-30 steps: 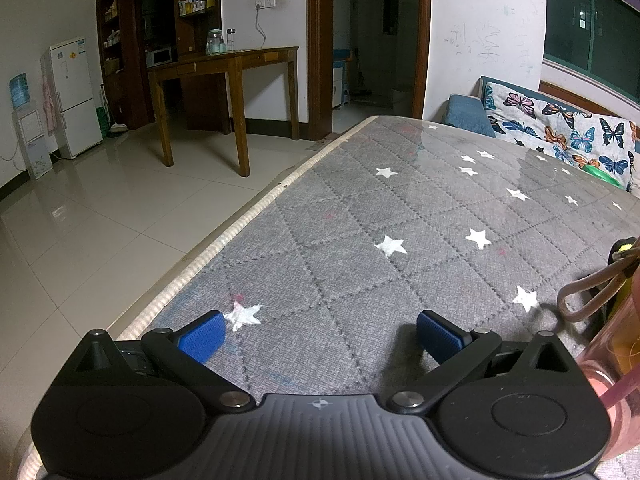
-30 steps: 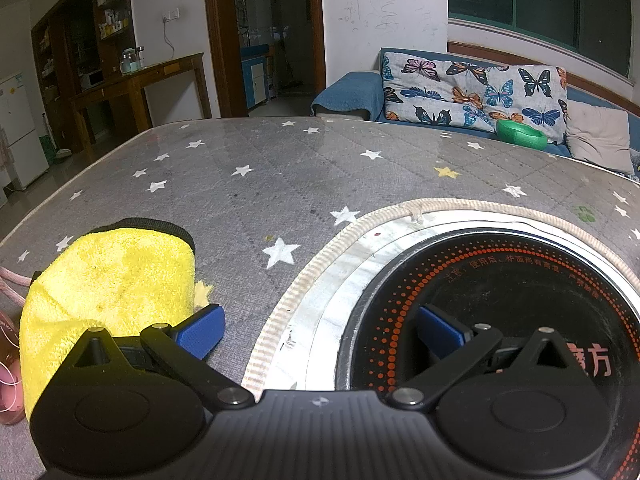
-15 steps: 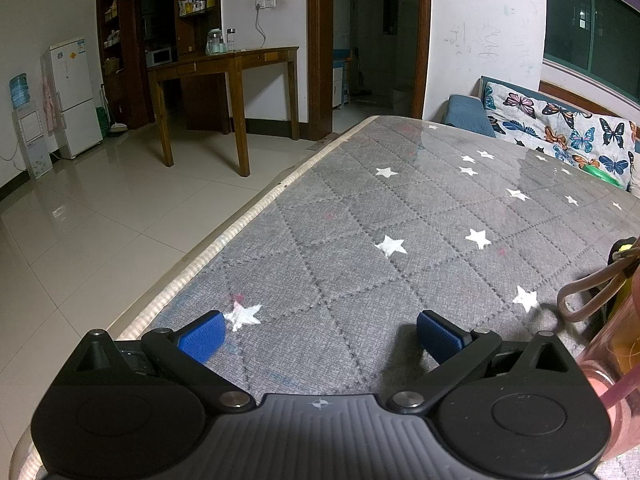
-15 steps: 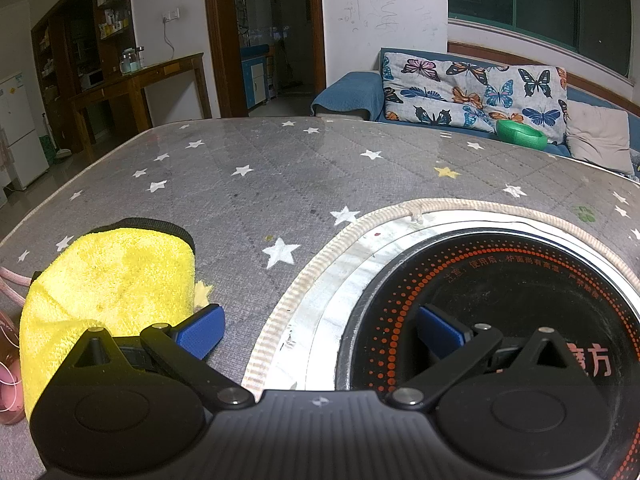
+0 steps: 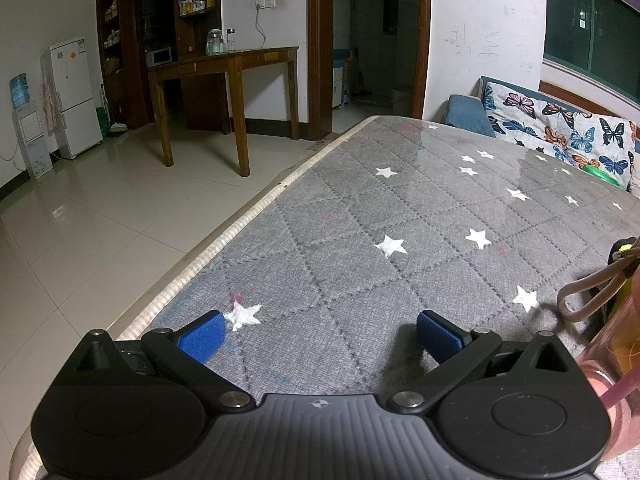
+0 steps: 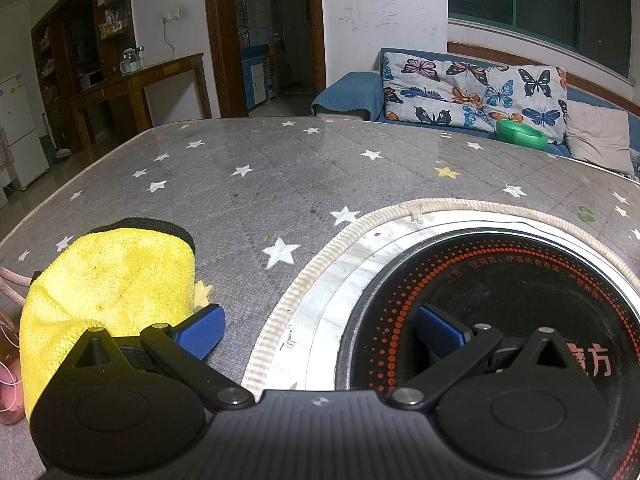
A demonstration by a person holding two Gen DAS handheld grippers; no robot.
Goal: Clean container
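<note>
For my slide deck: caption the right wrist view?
Open right tool hovers between a yellow cloth and a round black cooktop.

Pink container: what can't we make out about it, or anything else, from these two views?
- Pink container: left wrist view shows only a slice at the right edge, partly behind the left tongs; shape and lid unknown.
- Same container in right wrist view: only a sliver at the left edge, beside the yellow cloth.
- Cooktop: near part hidden by the right tongs, right side cut off.
- Cooktop lettering: too small to read.
</note>
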